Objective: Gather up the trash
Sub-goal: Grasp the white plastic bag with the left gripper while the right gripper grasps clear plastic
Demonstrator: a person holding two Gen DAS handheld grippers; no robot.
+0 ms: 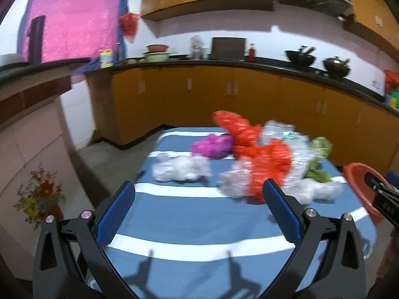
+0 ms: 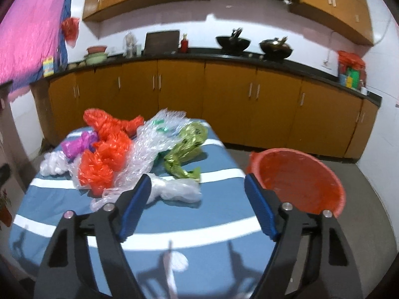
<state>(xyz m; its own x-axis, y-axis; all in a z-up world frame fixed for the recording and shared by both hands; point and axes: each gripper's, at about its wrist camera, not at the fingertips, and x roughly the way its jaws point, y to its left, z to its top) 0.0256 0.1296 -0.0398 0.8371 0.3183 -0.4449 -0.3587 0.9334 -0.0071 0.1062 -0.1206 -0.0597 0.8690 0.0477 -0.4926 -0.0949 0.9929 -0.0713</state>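
A pile of crumpled plastic trash lies on a table with a blue and white striped cloth (image 1: pixel 189 214): red bags (image 1: pixel 264 157) (image 2: pixel 104 157), a purple bag (image 1: pixel 212 145) (image 2: pixel 77 144), clear bubble wrap (image 2: pixel 149 139), a green foil wrapper (image 2: pixel 184 149) and white bags (image 1: pixel 179 168) (image 2: pixel 174 189). A red basin (image 2: pixel 296 182) (image 1: pixel 359 184) stands right of the table. My left gripper (image 1: pixel 198 190) is open above the near cloth, short of the pile. My right gripper (image 2: pixel 197 184) is open, its left finger beside the white bag.
Orange kitchen cabinets (image 2: pixel 224 94) with a black counter run behind, bearing two woks (image 2: pixel 233 42), bowls and bottles. A pink curtain (image 1: pixel 74 17) hangs at left. A flower pot (image 1: pixel 40 196) stands on the floor left of the table.
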